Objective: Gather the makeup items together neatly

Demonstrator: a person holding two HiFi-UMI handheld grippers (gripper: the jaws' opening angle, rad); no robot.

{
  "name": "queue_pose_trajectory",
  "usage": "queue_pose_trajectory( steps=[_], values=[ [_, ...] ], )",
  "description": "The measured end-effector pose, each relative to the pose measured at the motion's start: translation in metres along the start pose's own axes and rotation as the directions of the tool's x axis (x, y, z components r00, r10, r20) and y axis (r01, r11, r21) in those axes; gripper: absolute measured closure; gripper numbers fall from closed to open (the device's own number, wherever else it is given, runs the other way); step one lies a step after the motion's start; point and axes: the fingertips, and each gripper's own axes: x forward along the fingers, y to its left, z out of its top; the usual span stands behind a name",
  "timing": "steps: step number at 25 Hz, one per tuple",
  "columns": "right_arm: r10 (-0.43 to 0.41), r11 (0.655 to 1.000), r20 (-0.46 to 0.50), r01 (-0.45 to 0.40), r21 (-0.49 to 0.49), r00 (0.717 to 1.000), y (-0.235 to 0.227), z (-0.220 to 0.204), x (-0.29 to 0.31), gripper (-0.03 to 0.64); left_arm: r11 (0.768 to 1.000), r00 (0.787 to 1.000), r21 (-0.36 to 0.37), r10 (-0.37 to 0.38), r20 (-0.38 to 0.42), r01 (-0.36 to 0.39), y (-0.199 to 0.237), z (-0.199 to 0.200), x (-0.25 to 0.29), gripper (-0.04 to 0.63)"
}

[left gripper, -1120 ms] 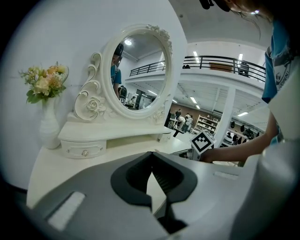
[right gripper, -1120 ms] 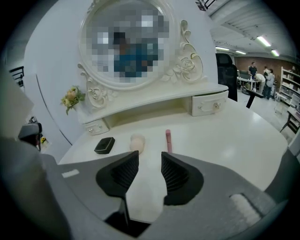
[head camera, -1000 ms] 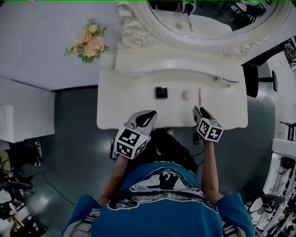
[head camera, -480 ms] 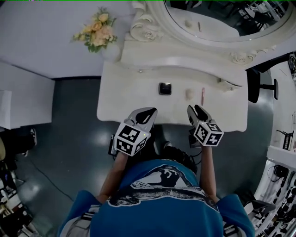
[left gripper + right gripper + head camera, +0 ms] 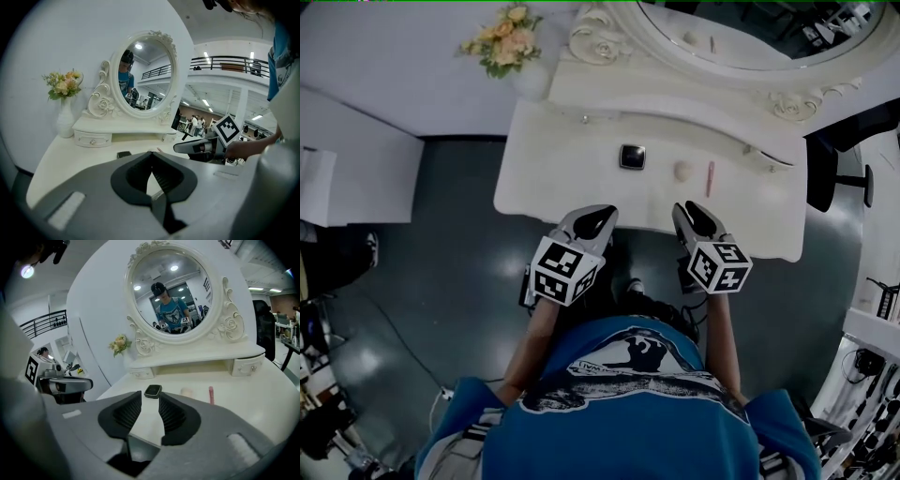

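While nothing has been gathered yet, both my grippers hover empty at the near edge of the bench.
My left gripper [image 5: 598, 217] has its jaws closed together on nothing. Ahead on the white bench [image 5: 539, 183] lie, left to right, a small black compact [image 5: 631, 157], then well apart from it a pale round puff [image 5: 682, 171], with a slim pink stick [image 5: 710, 177] just beside the puff. My right gripper [image 5: 688, 211], jaws slightly apart and just now closing, holds nothing. I judge the whole task remains.
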Motion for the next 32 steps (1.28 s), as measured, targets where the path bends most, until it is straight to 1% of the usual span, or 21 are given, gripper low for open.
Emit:
queue_pose_trajectory(
  steps=[3,9,12,15,19,25,29,32],
  values=[
    [0.033,0.999,0.010,-0.032,-0.016,0.999,0.004,-0.008,-0.015,0.508,1.000,1.000,0.013,0.027,0.006,-0.027,-0.017,-0.003,-0.004,0.584],
    [0.091,0.996,0.035,-0.090,-0.015,0.995,0.004,-0.023,-0.050,0.540,0.997,0.997,0.033,0.071,0.023,-0.072,-0.061,-0.016,-0.016,0.584],
    [0.110,0.994,0.055,-0.110,-0.011,0.992,0.003,-0.028,-0.072,0.566,0.995,0.995,0.031,0.091,0.029,-0.092,-0.084,-0.025,-0.024,0.584],
    [0.146,0.989,0.075,-0.146,-0.005,0.986,0.008,-0.033,-0.093,0.584,0.993,0.993,0.035,0.113,0.032,-0.114,-0.104,-0.035,-0.034,0.584],
    [0.177,0.984,0.094,-0.175,-0.024,0.980,0.013,-0.041,-0.121,0.613,0.990,0.990,0.036,0.134,0.040,-0.135,-0.130,-0.048,-0.044,0.584],
    [0.237,0.971,0.092,-0.234,-0.036,0.967,0.019,-0.062,-0.152,0.614,0.988,0.988,0.032,0.148,0.051,-0.150,-0.165,-0.068,-0.051,0.584],
    [0.249,0.968,0.065,-0.245,-0.060,0.966,0.022,-0.075,-0.167,0.615,0.987,0.987,0.034,0.155,0.045,-0.157,-0.185,-0.080,-0.056,0.584],
    [0.259,0.965,0.062,-0.255,-0.065,0.964,0.024,-0.080,-0.176,0.615,0.986,0.986,0.036,0.160,0.047,-0.162,-0.196,-0.084,-0.060,0.584]
  ],
)
